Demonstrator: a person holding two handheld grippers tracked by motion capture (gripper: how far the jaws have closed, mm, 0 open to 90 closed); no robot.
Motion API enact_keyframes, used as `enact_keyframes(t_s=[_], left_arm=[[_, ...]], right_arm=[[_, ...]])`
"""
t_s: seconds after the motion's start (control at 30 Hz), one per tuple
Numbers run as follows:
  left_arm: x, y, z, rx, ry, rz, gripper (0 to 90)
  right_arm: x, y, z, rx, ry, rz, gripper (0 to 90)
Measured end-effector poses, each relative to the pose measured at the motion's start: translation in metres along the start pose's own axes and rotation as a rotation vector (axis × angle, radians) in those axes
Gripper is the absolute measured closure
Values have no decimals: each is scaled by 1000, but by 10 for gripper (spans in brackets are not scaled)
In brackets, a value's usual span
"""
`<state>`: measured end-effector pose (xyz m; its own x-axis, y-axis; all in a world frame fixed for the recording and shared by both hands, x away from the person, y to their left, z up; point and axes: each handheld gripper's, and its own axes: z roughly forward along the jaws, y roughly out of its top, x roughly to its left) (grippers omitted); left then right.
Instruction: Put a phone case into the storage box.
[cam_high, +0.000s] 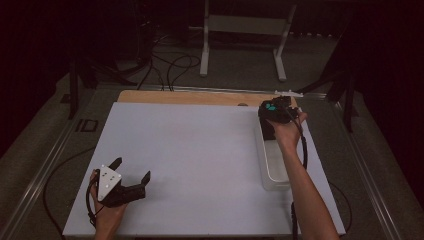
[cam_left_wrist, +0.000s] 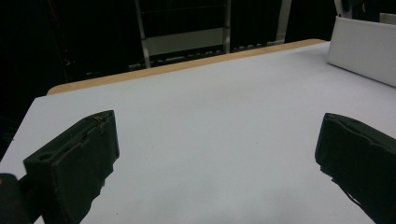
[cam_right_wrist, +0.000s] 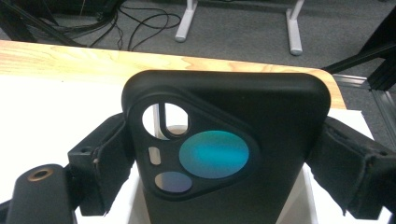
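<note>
A black phone case (cam_high: 268, 123) with camera cut-outs is held upright at the far right of the table, over the far end of a clear plastic tray (cam_high: 273, 176). My right gripper (cam_high: 275, 111) is shut on it. In the right gripper view the phone case (cam_right_wrist: 266, 107) stands between the two jaws of the right gripper (cam_right_wrist: 225, 142), pressed at both sides. My left gripper (cam_high: 132, 169) rests near the front left of the white board, open with nothing between its jaws. In its own view the left gripper (cam_left_wrist: 219, 128) has bare board between the jaws.
The white board (cam_high: 190, 150) covers most of the table, with a wooden edge (cam_high: 190, 97) along the far side. The tray's white wall (cam_left_wrist: 364, 46) shows at the far right of the left gripper view. Cables and a white frame (cam_high: 245, 30) lie on the floor beyond.
</note>
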<state>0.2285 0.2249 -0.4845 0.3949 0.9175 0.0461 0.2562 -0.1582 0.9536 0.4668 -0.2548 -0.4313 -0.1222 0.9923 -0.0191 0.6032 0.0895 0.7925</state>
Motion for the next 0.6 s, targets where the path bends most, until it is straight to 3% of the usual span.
enact_keyframes(t_s=[0.3,0.6], left_arm=[[0,0,0,1,-1,-1,1],[0,0,0,4,-3,1,1]], right_arm=[[-3,1,-1,-15,34,21,84],[-10,5,-15,-61,64,39,83]])
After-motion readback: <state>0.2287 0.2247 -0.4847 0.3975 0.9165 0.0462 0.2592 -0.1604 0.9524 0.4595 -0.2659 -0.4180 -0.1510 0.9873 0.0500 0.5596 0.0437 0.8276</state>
